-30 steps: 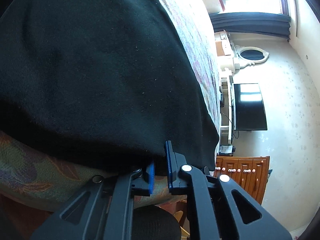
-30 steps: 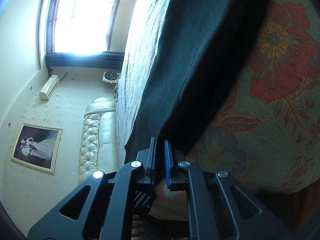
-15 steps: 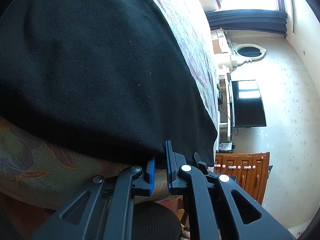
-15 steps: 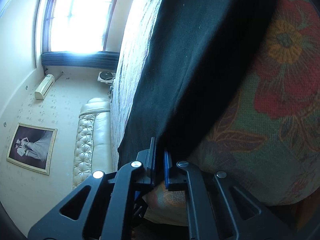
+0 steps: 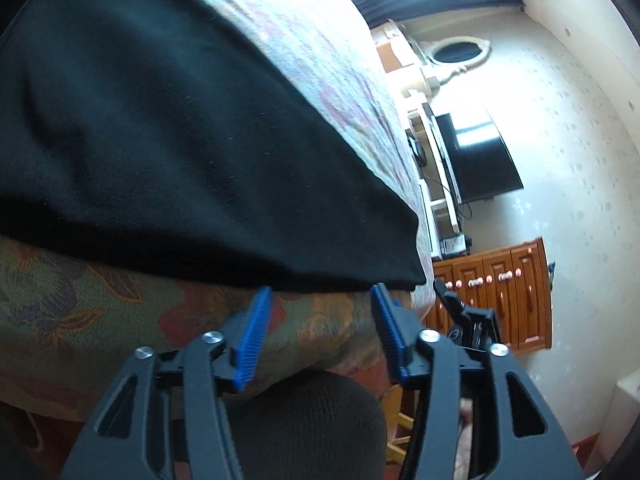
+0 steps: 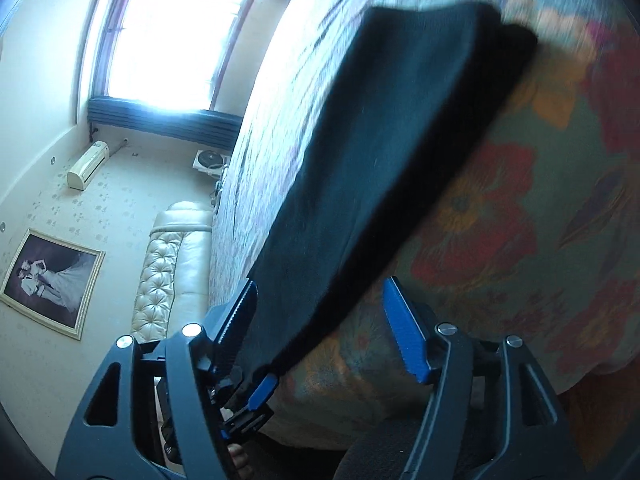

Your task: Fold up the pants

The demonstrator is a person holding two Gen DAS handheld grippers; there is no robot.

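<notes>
Both grippers are spread wide, gripping nothing — the left gripper (image 5: pixel 316 320) sits just below the black pants' (image 5: pixel 168 140) hem on the floral bed (image 5: pixel 100 320); the right gripper (image 6: pixel 320 316) straddles the pants' (image 6: pixel 384 184) near edge.

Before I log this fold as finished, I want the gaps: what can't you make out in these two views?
- Black pants: far end cut off by the left wrist view's left edge.
- Same pants: far end smeared by motion blur in the right wrist view.
- Layers in the fold: hidden under the top cloth.
- Floral bedspread beneath the pants: covered.
</notes>
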